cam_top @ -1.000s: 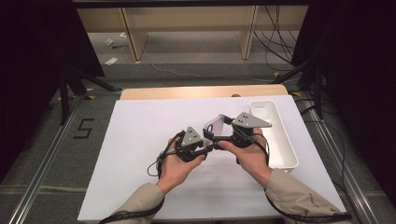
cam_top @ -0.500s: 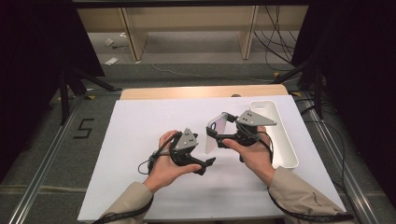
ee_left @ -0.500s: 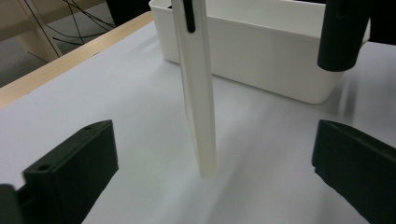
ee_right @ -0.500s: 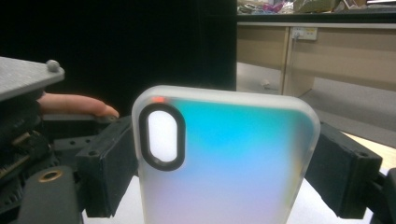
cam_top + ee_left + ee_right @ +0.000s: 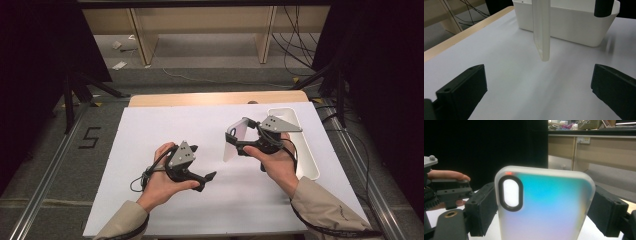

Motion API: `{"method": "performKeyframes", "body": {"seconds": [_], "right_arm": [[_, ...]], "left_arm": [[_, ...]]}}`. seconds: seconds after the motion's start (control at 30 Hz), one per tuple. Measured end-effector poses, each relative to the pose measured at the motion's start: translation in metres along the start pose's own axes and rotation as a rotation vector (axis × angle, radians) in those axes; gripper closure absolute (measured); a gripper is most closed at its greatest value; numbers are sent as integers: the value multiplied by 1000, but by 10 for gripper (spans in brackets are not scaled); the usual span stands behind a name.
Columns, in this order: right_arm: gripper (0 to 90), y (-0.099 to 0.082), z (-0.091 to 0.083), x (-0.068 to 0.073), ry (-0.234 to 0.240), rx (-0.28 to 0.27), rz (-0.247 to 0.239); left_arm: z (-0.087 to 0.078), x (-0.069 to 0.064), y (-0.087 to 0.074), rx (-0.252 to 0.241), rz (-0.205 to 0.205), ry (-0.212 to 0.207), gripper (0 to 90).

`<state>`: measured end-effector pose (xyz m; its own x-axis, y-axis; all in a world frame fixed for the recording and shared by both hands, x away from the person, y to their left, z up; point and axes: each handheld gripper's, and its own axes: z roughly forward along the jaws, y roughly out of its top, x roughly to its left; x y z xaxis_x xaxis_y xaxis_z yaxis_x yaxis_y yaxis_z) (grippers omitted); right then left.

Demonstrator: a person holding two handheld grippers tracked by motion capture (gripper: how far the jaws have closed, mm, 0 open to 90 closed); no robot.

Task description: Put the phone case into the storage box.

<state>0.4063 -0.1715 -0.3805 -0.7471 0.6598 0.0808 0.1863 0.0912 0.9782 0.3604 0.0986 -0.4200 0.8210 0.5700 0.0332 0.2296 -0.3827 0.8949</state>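
Note:
A frosted translucent phone case [image 5: 234, 141] with an oval camera cut-out stands upright above the white table, and my right gripper [image 5: 241, 141] is shut on its two long edges. In the right gripper view the case [image 5: 544, 195] sits between the black pads [image 5: 481, 211] of that gripper [image 5: 544, 217]. My left gripper [image 5: 202, 163] is held over the table to the left of the case and apart from it. Its jaws have just been opening and stand open with nothing between them. In the left gripper view [image 5: 537, 100] the case [image 5: 541, 32] shows edge-on ahead.
A long white bin [image 5: 306, 155] lies along the table's right side, just behind the right hand, and also shows in the left gripper view [image 5: 574, 27]. The white tabletop [image 5: 150, 130] ends in a wooden strip [image 5: 200, 98] at the far edge. Dark floor and cables lie beyond.
My left gripper has come off the phone case, opened, and drawn back left and toward the person. The right gripper has kept the case nearly still.

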Motion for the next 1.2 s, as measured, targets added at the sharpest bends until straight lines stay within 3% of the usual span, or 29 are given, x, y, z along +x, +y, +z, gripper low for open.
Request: {"method": "performKeyframes", "body": {"seconds": [0.5, 1.2], "right_arm": [[180, 1, -5, -5, -9, 5, -3], [180, 4, -12, -13, -19, 5, -10]], "left_arm": [[-16, 6, -15, 18, -2, 46, 0], [-18, 10, -21, 25, -16, 63, 0]]}}
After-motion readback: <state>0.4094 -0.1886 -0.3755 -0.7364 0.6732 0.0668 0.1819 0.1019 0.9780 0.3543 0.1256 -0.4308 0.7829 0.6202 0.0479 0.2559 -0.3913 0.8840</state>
